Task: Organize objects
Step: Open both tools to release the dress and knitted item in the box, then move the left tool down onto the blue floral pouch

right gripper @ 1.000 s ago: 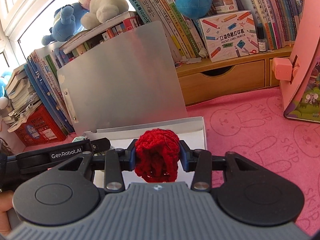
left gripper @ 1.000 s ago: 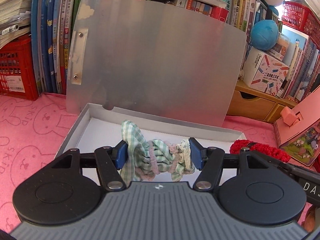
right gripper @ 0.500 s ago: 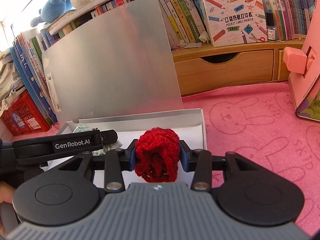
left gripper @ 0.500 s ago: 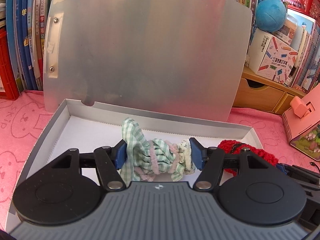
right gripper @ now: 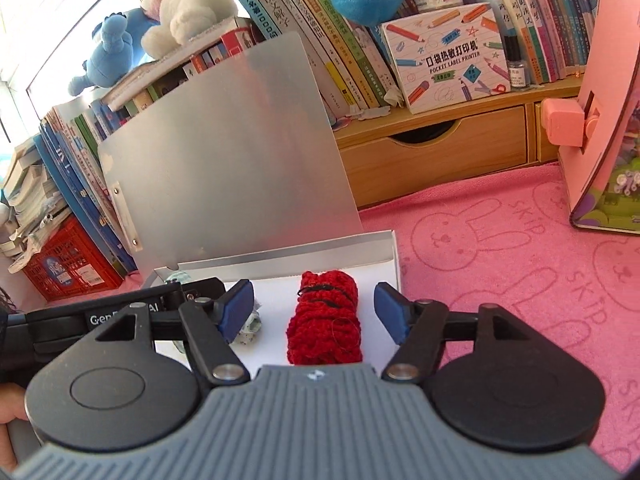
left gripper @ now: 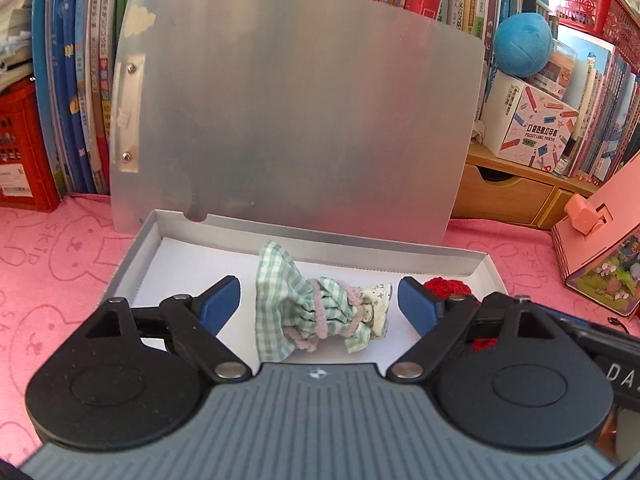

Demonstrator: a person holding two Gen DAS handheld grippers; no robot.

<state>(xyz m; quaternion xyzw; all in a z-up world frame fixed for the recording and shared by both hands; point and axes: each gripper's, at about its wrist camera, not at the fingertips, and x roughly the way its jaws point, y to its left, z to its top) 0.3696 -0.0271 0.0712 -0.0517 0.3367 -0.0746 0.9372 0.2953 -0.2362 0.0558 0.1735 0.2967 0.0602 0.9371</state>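
Inside the white box (left gripper: 192, 256): green gingham scrunchie (left gripper: 316, 304), red knitted scrunchie (right gripper: 325, 316)
Left gripper (left gripper: 318, 304): jaws opening, clear of the gingham
Right gripper (right gripper: 314, 310): jaws opening, clear of the red
Advice: lift both straight out, no snagging

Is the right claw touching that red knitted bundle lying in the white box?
Apart. The right wrist view shows white box floor on both sides between the red knitted bundle and the opening right claw's blue pads.

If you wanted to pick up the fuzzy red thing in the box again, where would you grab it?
Probably around the middle of the red knitted bundle, squeezing its long sides, coming from the near, open side of the white box. It lies lengthwise, pointing away, between the right gripper, whose opening jaws don't touch it.
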